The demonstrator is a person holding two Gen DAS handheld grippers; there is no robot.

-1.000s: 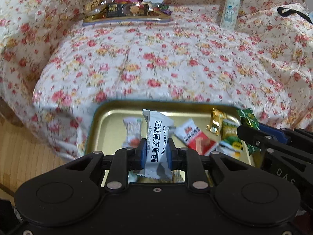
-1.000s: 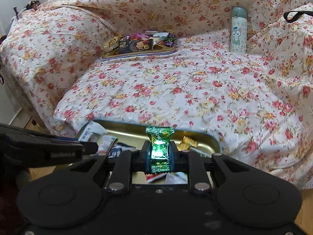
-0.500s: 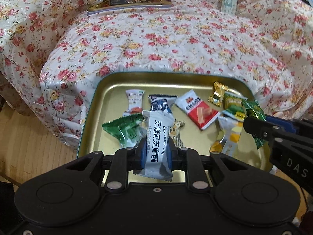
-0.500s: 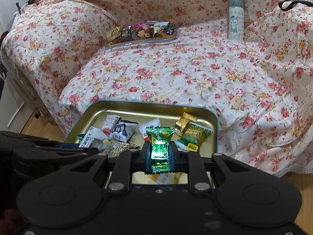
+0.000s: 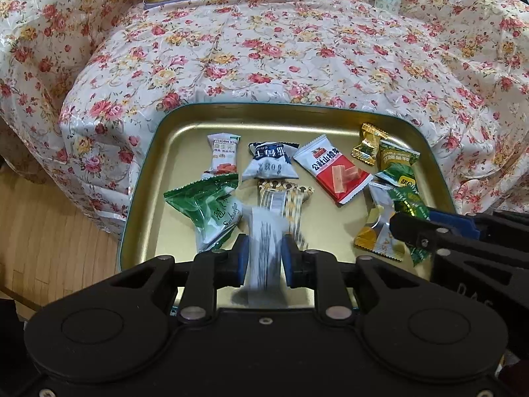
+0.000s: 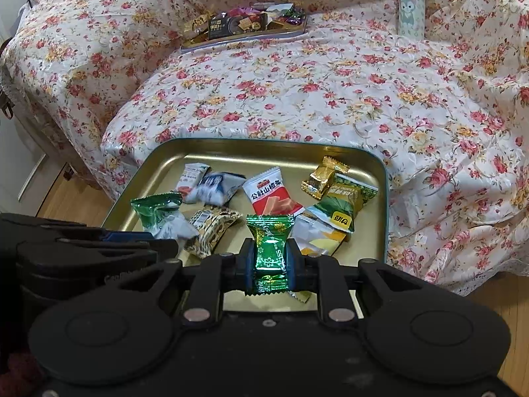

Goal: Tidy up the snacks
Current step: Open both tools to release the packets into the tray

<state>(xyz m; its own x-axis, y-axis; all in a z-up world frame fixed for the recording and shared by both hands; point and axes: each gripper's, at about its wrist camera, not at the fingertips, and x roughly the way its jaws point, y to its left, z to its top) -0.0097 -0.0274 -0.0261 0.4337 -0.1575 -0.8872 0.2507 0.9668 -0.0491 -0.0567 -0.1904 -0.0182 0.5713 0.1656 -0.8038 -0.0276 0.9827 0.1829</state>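
Observation:
A gold tin tray lies in front of the floral-covered sofa and holds several wrapped snacks. My left gripper hangs over the tray's near edge; its jaws have parted slightly and the white black-sesame-crisp packet between them is motion-blurred, slipping down. My right gripper is shut on a shiny green candy above the tray's near right part. In the tray lie a green packet, a red-and-white packet and a gold candy.
A second tray piled with snacks sits far back on the sofa seat. A pale blue bottle stands at the back right. Wooden floor lies to the left.
Both grippers moved forward and tilted down over the gold tray. The left jaws loosened and the white packet now slides, blurred. The right gripper still holds the green candy.

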